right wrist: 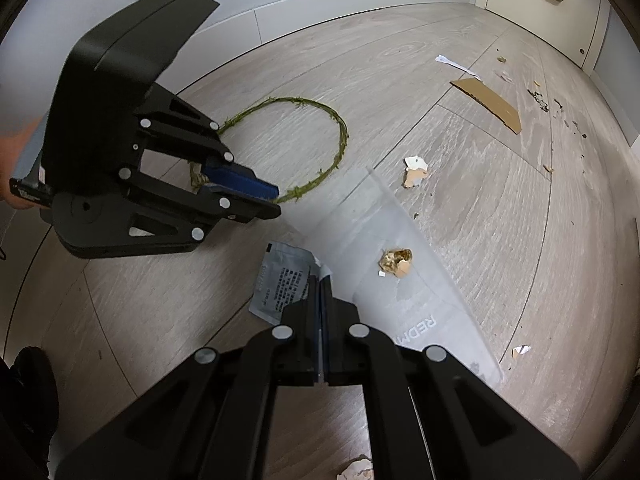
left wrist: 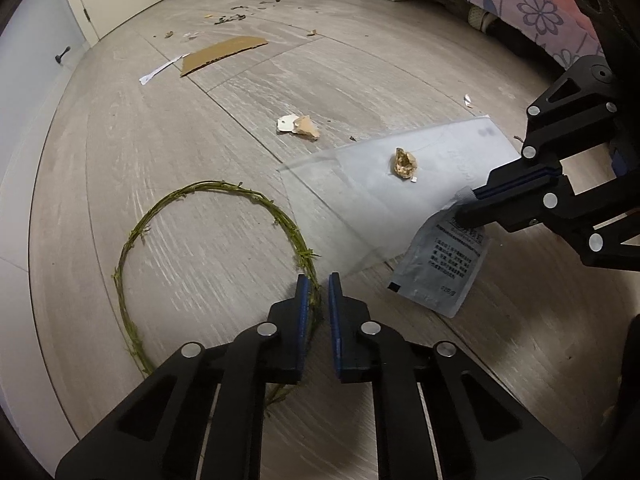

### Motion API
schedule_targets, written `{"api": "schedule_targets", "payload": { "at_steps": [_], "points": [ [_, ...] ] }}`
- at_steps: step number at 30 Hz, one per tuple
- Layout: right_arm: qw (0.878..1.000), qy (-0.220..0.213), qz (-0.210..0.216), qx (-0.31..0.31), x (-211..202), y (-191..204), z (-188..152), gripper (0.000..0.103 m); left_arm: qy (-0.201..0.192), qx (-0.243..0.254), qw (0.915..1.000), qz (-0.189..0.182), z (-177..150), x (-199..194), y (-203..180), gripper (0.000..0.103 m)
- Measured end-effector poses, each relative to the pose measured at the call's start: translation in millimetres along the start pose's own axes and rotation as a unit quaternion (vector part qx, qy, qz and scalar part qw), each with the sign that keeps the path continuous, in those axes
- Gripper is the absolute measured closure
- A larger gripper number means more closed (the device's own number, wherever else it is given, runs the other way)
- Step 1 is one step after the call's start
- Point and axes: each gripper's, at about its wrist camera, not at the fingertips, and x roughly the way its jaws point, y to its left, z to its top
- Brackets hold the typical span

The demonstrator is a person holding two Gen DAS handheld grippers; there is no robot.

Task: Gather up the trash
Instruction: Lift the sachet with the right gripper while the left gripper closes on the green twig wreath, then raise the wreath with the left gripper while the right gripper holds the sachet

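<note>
From my left wrist, my left gripper (left wrist: 318, 280) pinches the green vine ring (left wrist: 160, 216) on the wood floor (left wrist: 200, 120). From my right wrist, my right gripper (right wrist: 322, 280) clamps a translucent plastic sheet (right wrist: 380, 232) and grey sachet (right wrist: 280, 280).

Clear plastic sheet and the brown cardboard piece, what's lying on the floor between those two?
A torn white-and-tan paper scrap lies between the clear plastic sheet and cardboard; both wrist views show it.
</note>
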Motion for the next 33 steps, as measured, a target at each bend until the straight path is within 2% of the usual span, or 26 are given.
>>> {"api": "schedule_targets", "payload": {
  "at_steps": [7,33],
  "points": [
    [1.000,-0.001,0.006,-0.002,1.1,0.4,0.6,0.100,-0.002,-0.004,1.0000,-0.001,-0.9,-0.9,-0.1,0.101],
    [1.000,-0.012,0.001,-0.017,-5.1,7.9,5.3,0.100,-0.024,-0.014,0.9996,0.005,3.4,-19.0,6.1,0.101]
  ]
}}
